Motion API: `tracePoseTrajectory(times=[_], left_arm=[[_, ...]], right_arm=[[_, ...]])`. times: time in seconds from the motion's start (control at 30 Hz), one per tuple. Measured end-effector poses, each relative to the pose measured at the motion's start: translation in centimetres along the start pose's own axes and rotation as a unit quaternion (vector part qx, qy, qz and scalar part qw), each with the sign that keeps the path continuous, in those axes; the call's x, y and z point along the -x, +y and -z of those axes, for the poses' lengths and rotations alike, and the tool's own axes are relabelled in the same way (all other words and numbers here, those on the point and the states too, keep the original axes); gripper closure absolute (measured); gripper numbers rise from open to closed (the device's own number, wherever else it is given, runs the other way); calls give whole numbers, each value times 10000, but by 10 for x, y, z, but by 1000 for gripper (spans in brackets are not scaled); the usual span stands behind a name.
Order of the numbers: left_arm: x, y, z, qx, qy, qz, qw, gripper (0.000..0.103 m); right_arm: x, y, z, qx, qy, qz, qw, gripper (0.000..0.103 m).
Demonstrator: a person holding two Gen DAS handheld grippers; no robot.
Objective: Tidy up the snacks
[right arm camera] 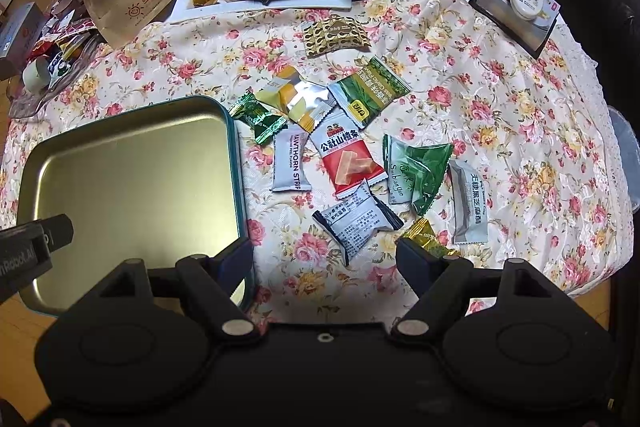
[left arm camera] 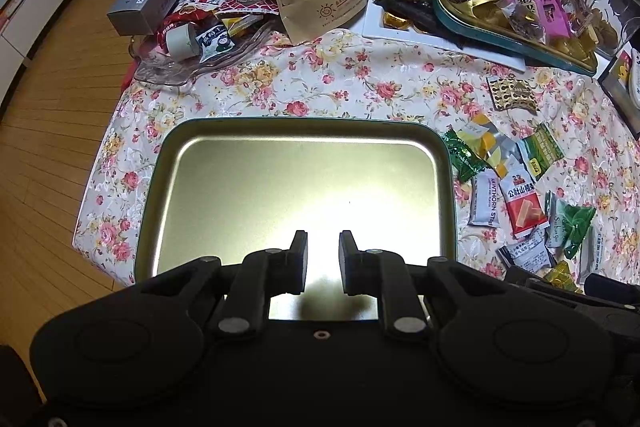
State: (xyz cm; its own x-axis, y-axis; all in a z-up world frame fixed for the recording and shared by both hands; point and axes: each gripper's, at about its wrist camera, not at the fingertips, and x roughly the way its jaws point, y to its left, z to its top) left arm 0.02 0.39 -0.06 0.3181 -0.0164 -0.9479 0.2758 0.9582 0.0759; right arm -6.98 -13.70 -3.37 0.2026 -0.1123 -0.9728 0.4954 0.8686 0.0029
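Floral tablecloth (right arm camera: pixel 460 75), shiny bare tin tray (left arm camera: pixel 304 187), scattered wrapped snacks (right arm camera: pixel 344 163)

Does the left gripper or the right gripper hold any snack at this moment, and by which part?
Nothing is held. The left gripper hangs over the bare tin tray, fingers slightly apart. The right gripper is wide open above the tablecloth, near a grey-black packet.

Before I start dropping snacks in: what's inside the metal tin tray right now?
Nothing visible in the tin tray: bare metal floor in both views. The left gripper covers its near edge, so that strip is unseen.
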Motion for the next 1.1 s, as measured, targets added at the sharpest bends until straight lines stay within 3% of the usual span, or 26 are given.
tracePoseTrajectory(times=[1.1], left_arm=[[-1,0,1,-72,12,-9,10000,78]], right_arm=[[-2,2,-1,-10,63,-14,10000,21]])
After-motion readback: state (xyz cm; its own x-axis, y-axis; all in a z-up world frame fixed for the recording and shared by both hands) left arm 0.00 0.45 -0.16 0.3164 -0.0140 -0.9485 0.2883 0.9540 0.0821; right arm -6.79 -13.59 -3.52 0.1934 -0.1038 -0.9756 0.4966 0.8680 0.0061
